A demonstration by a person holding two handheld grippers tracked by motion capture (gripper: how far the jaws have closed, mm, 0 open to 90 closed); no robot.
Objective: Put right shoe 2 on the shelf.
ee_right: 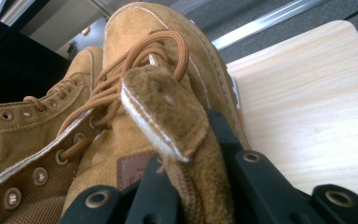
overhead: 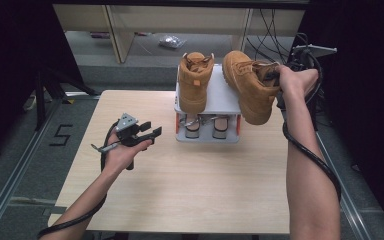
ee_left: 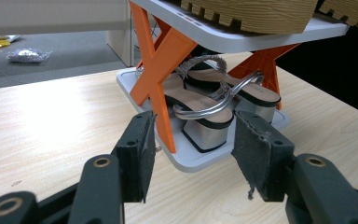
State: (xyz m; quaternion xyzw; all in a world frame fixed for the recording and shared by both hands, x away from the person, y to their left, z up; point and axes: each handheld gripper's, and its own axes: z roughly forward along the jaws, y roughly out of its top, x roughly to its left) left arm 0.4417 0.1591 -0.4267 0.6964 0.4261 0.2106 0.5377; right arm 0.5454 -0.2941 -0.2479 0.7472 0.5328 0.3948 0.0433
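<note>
Gripping a tan boot [overhead: 247, 85] by its tongue, the right claw [overhead: 280, 82] holds it tilted beside the rack [overhead: 220, 97]; the left claw [overhead: 147, 134] hovers with jaws apart above the worktop [overhead: 190, 190].

You've got tan suede boots [overhead: 247, 85] with brown laces [ee_right: 121, 79], a white rack [ee_left: 242, 39] on orange legs [ee_left: 161, 70], and silver sandals [ee_left: 209, 112].

Black "5" marked on floor [overhead: 61, 134] left of table [overhead: 190, 200]
</note>
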